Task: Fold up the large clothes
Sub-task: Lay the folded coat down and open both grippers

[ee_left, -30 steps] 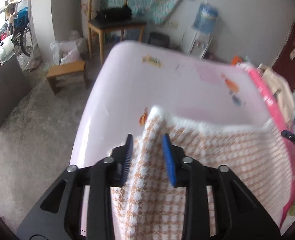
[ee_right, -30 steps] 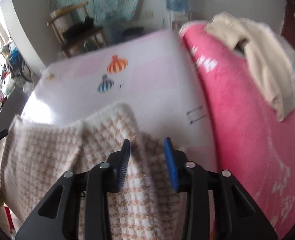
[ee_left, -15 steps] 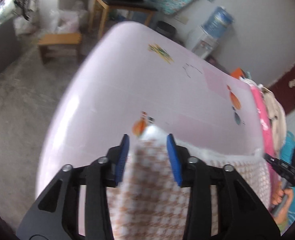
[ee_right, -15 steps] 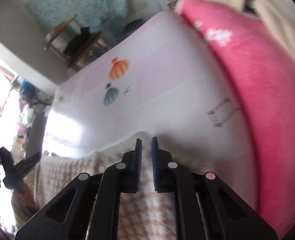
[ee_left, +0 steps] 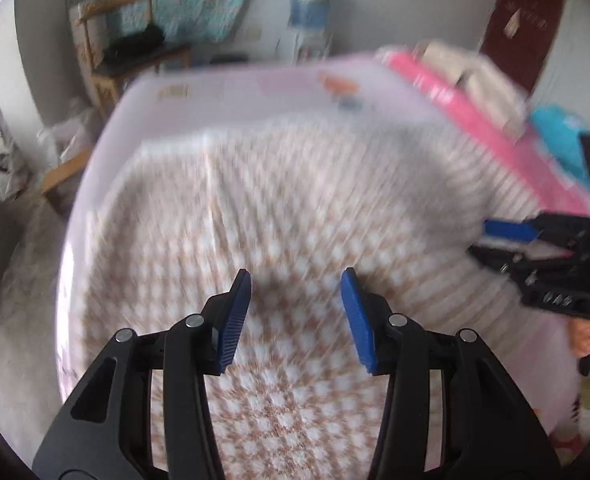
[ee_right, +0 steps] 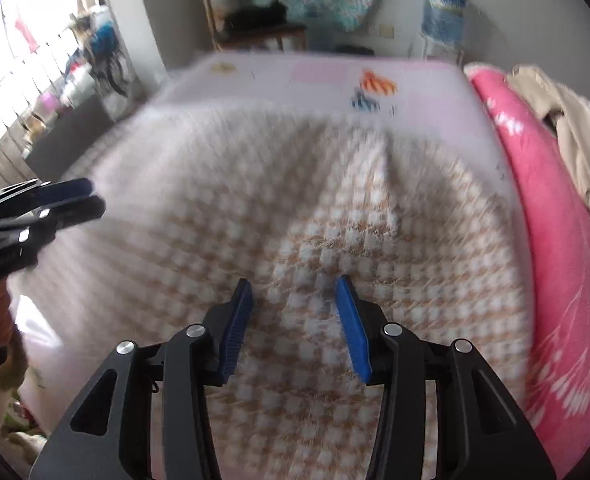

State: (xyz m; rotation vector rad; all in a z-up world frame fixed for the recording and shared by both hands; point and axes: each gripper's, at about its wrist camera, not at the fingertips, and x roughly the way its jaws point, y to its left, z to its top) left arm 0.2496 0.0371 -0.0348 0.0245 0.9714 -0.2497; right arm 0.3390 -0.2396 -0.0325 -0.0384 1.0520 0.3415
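Note:
A large fuzzy garment with a tan-and-white check (ee_left: 295, 208) lies spread on the pale pink bed sheet (ee_left: 235, 88); it also shows in the right wrist view (ee_right: 295, 208), with a raised crease near its far edge. My left gripper (ee_left: 295, 280) is open and empty, hovering over the garment's near part. My right gripper (ee_right: 294, 286) is open and empty over the garment as well. Each gripper shows at the edge of the other's view, the right one (ee_left: 535, 240) and the left one (ee_right: 43, 204). Both views are motion-blurred.
A pink blanket (ee_right: 555, 220) with beige clothes (ee_right: 567, 128) on it lies along the bed's right side. A wooden chair (ee_right: 251, 12) and a water dispenser (ee_right: 443, 12) stand by the far wall. A low wooden stool (ee_left: 63, 172) stands on the floor at left.
Both grippers have let go of the garment's edge and opened wide. They have pulled back toward me, and the garment now lies spread flat across the bed.

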